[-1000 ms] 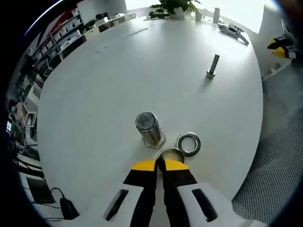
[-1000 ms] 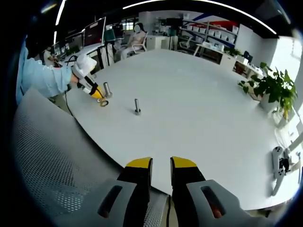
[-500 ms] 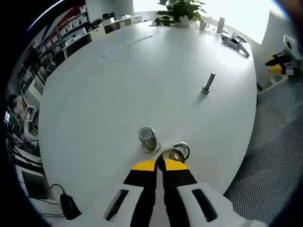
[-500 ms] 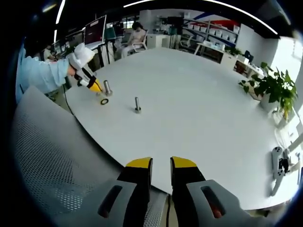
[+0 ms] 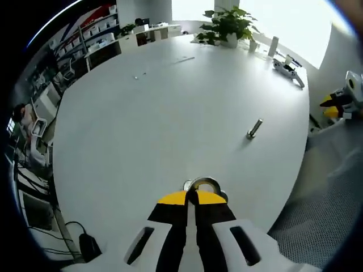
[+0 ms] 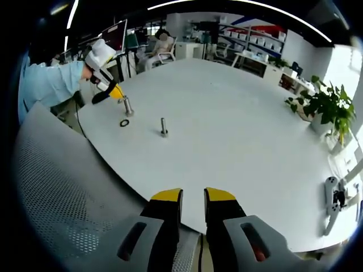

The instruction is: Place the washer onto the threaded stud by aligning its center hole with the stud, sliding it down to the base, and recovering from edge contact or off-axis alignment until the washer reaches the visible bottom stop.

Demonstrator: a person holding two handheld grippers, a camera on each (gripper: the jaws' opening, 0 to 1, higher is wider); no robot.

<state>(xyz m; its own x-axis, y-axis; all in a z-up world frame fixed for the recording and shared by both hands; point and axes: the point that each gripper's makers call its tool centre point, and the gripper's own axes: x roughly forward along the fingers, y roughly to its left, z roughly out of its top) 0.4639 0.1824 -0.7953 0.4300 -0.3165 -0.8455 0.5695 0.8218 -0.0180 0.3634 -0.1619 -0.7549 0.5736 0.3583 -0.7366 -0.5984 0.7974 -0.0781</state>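
Since I hold the washer (image 5: pixel 205 184) pinched in the closed left gripper (image 5: pixel 191 197) above the stud (image 6: pixel 128 106) near the table (image 5: pixel 170 102) edge for alignment, the right gripper (image 6: pixel 193 195) idles slightly open, empty.

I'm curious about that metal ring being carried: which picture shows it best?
The left gripper view: the ring sits close up, pinched at the tips of the left gripper. In the right gripper view that gripper is small and far off above a metal post, and the ring it holds is too tiny to make out.
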